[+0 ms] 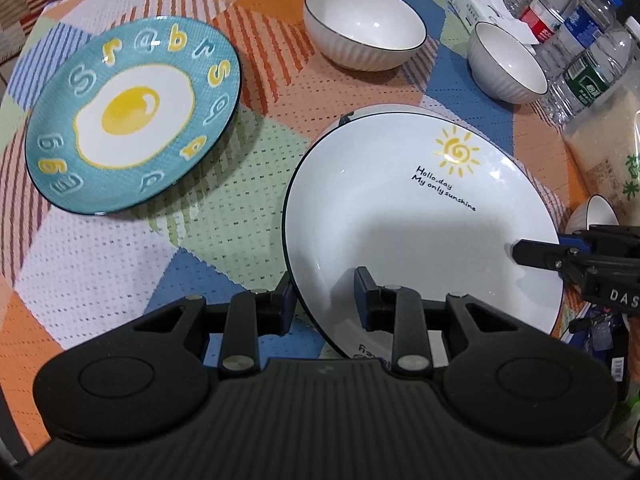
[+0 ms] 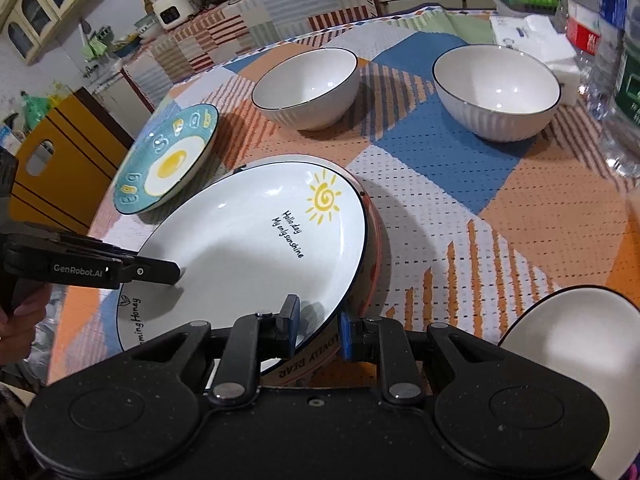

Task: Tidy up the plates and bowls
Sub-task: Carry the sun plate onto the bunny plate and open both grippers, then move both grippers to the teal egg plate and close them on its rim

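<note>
A white plate [image 1: 420, 216] [image 2: 248, 240] with a yellow sun and black writing rests on an orange-rimmed plate [image 2: 375, 240]. My left gripper [image 1: 325, 300] is shut on its near-left rim, one finger inside the plate and one outside. My right gripper [image 2: 318, 326] is shut on the opposite rim in the same way; it also shows in the left wrist view [image 1: 536, 254]. A blue fried-egg plate [image 1: 132, 116] [image 2: 168, 164] lies to the left. Two white ribbed bowls [image 1: 364, 28] [image 1: 508, 64] stand behind.
A small white bowl [image 2: 572, 332] sits by my right gripper. Several water bottles [image 1: 580, 40], a tissue pack [image 1: 476, 4] and a bag of rice [image 1: 608, 152] crowd the table's right side. The patchwork tablecloth [image 1: 224, 168] ends close behind the blue plate.
</note>
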Tool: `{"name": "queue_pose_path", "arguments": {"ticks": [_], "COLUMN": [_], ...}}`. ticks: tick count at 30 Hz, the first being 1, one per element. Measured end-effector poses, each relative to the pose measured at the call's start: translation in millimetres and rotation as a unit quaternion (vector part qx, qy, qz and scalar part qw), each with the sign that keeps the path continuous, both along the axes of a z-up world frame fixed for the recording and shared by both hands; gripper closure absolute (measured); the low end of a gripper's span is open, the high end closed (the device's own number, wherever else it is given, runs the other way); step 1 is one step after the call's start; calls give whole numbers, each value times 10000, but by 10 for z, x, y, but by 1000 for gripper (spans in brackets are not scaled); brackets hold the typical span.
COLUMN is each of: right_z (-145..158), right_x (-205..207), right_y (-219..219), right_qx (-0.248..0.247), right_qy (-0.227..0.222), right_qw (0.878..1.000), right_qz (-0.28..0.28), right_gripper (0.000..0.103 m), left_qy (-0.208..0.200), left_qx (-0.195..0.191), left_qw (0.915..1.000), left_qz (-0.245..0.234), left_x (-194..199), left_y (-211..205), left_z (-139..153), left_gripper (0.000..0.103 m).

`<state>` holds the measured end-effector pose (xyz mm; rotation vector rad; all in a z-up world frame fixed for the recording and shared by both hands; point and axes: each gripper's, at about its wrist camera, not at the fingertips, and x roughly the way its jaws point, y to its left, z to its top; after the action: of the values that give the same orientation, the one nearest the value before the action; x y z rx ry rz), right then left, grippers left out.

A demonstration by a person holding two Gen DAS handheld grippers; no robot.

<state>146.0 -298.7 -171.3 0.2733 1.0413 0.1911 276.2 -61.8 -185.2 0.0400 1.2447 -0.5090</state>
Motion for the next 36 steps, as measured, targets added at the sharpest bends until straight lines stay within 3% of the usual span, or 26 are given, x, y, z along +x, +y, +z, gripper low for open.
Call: {"name": "queue_pose_path", "arguments": {"ticks": [7,15,18,25,30,36], "right_z": [47,-49,13,504,903,1261], "right_x": [51,105,72,-52,-181,-254], "right_y": [332,381,472,487,621,854], "right_qx": [-1145,-1510,-1992,-1564,-1386,-1361], "right_qy": [214,281,48,-398,-608,-944], "right_qw": [9932,9881,9799,9869,9885,9856], "right_qz": [32,-127,-111,-43,3,352], "right_gripper": [71,71,71,71,70,61], "left_qy": [174,219,61,-502,-494,-718], "left_qx": [-38,-17,67,-70,-300,-328], "left_qw": [9998,9998,9998,9978,9972,9963], "left_qz": [-7,6,-171,-422,-480,-334], "left_x": [-24,-63,-125,-345,-492,-565], "left_y": [-13,23,8,22,162,362], "left_z": [-76,12,156,638,918,1199], "left_gripper": [77,77,77,74,71,57]}}
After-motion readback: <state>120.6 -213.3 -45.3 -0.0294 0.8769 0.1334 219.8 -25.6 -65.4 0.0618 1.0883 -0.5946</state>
